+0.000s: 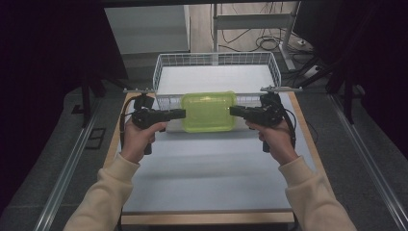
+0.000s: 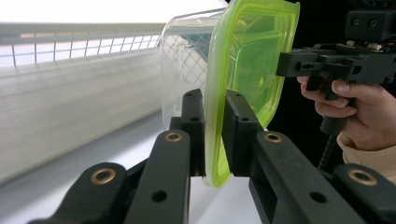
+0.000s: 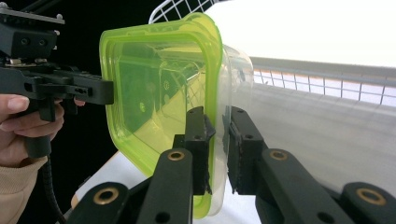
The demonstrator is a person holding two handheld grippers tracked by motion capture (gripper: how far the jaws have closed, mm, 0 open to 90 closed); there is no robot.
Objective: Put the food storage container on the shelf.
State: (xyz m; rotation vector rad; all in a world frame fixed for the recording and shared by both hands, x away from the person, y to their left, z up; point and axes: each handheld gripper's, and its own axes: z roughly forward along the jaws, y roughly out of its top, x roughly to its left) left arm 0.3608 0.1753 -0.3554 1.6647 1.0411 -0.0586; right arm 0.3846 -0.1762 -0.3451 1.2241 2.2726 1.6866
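Pinching opposite rims of the green-lidded container (image 1: 208, 111), left gripper (image 1: 179, 114) and right gripper (image 1: 235, 111) hold it (above the table (image 1: 211, 168)).

The container (image 1: 208, 111) is a clear plastic box with a translucent lime-green lid (image 2: 247, 70) – the lid is on and closed. In the high view it is seen from above, lid side up and about level, with rounded corners and a raised rim. It is held off the white table (image 1: 211, 168), just in front of the near wall of the white wire basket (image 1: 216, 60), between the two grippers. Its left rim is pinched by the left gripper (image 2: 215, 116) and its right rim by the right gripper (image 3: 218, 135) – each pair of jaws is closed on the lid's edge
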